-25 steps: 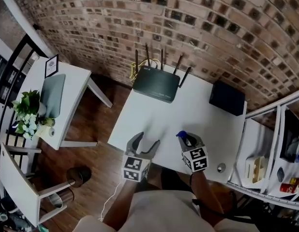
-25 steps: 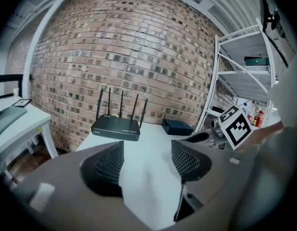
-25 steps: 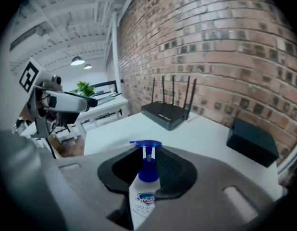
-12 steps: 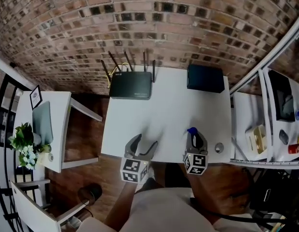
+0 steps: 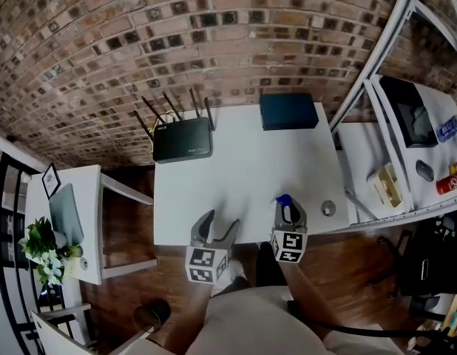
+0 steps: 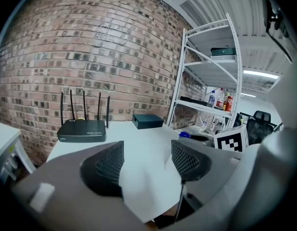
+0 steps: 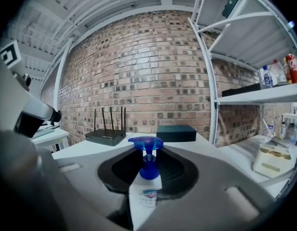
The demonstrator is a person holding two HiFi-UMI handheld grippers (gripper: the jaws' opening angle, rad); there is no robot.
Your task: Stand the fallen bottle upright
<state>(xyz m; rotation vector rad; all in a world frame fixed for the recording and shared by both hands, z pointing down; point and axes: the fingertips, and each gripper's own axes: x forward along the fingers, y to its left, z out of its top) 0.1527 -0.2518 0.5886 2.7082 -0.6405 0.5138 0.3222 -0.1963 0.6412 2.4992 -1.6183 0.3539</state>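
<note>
Right gripper jaws clamped on white spray bottle with blue trigger head — head protrudes past their tips, apparently clear of white desk. Left gripper jaws apart, empty. Left to do — stand bottle, release.

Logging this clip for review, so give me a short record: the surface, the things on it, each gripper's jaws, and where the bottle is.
surface: white table against a brick wall
on table: black router with antennas; dark flat box; small round grey object
left gripper: jaws apart, nothing between them
right gripper: jaws shut on white bottle with blue spray top
bottle state: held at the table's near edge, blue top pointing away from the hand; not set standing
beside table: white shelf unit
</note>
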